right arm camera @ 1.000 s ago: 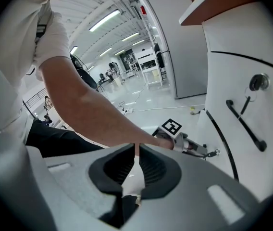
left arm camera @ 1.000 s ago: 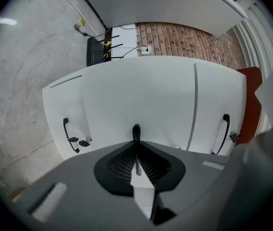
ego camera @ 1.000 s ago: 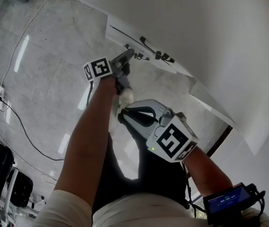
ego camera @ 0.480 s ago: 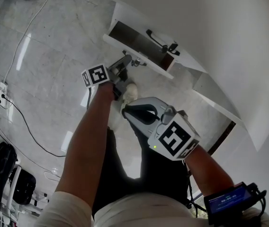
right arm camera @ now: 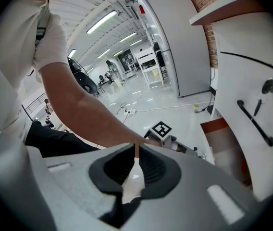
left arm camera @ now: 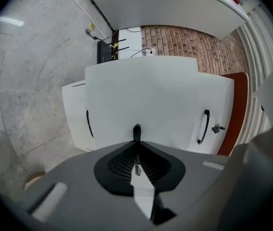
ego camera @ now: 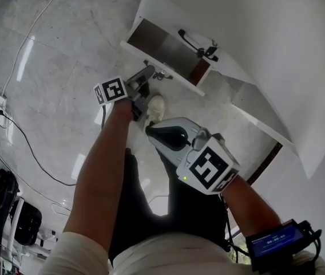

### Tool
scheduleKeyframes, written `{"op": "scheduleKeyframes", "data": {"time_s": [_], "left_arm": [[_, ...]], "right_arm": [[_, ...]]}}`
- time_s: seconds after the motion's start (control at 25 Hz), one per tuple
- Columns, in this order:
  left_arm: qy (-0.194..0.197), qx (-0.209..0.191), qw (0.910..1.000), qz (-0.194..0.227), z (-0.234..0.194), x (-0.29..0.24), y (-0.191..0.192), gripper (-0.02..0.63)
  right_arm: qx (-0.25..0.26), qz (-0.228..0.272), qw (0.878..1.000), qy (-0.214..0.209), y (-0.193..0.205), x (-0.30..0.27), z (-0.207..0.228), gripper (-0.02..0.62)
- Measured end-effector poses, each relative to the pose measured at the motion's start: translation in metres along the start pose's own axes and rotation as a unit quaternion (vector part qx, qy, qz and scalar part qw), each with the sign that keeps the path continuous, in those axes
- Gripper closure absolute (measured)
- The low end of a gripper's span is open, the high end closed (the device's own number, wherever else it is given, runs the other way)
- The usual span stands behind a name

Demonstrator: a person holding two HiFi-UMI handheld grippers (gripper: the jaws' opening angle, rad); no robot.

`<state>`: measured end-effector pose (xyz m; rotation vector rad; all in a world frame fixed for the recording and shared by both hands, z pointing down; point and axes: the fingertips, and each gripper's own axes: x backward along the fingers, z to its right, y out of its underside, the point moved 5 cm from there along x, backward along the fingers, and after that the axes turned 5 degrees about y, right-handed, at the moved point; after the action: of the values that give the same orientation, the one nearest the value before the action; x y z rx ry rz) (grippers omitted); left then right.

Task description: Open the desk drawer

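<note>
The white desk drawer [ego camera: 163, 43] stands pulled out from the desk [ego camera: 265, 33], its brown inside showing. My left gripper [ego camera: 146, 73] is at the drawer's front and is shut on its small black handle [left arm camera: 136, 131], which sits upright between the jaw tips against the white drawer front [left arm camera: 151, 100]. My right gripper [ego camera: 151, 129] hangs lower, over the person's legs, away from the drawer. Its jaws are shut with nothing between them [right arm camera: 136, 150]. The right gripper view shows the left gripper's marker cube [right arm camera: 161, 128] beside the open drawer [right arm camera: 225, 129].
A cabinet front with a long black handle [ego camera: 190, 40] and a key [ego camera: 210, 51] lies behind the drawer. Two more black handles [left arm camera: 204, 126] [left arm camera: 87, 123] flank the drawer front. Cables [ego camera: 19, 148] and a power strip [ego camera: 1, 105] lie on the grey floor at left. A shoe [ego camera: 155, 107] stands under the drawer.
The drawer has slid out from nearly closed to well open. My left gripper, on its handle, has moved down and left with it. The right gripper has stayed put.
</note>
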<state>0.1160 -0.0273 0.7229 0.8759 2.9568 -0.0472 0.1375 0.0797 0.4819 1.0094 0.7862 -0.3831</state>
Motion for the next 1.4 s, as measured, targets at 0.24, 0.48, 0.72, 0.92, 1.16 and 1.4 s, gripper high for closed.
{"op": "scheduleKeyframes", "data": {"time_s": [0.24,0.48,0.72,0.92,1.16,1.4], "left_arm": [[0.002,0.006,1.0,0.001,-0.002,0.007,0.001,0.58],[-0.008,-0.002,1.0,0.001,-0.005,0.009,0.0,0.572],[-0.033,-0.023,0.9992,-0.006,-0.008,0.017,-0.001,0.502],[-0.068,-0.03,0.9972,-0.012,-0.015,0.042,0.009,0.5],[-0.085,-0.035,0.9958,-0.008,0.002,0.08,0.018,0.508],[-0.13,-0.041,0.9901,0.034,-0.105,0.121,-0.102,0.539]], "right_arm": [[-0.006,0.004,1.0,0.003,0.001,0.0,0.004,0.568],[-0.011,0.002,1.0,0.009,0.004,0.0,0.009,0.568],[-0.014,0.003,1.0,0.006,0.005,-0.001,0.012,0.568],[-0.014,0.012,1.0,0.005,0.01,0.003,0.007,0.568],[-0.024,0.016,1.0,0.004,0.007,0.009,0.002,0.568],[-0.016,0.027,0.998,-0.057,-0.006,-0.147,0.107,0.569]]}}
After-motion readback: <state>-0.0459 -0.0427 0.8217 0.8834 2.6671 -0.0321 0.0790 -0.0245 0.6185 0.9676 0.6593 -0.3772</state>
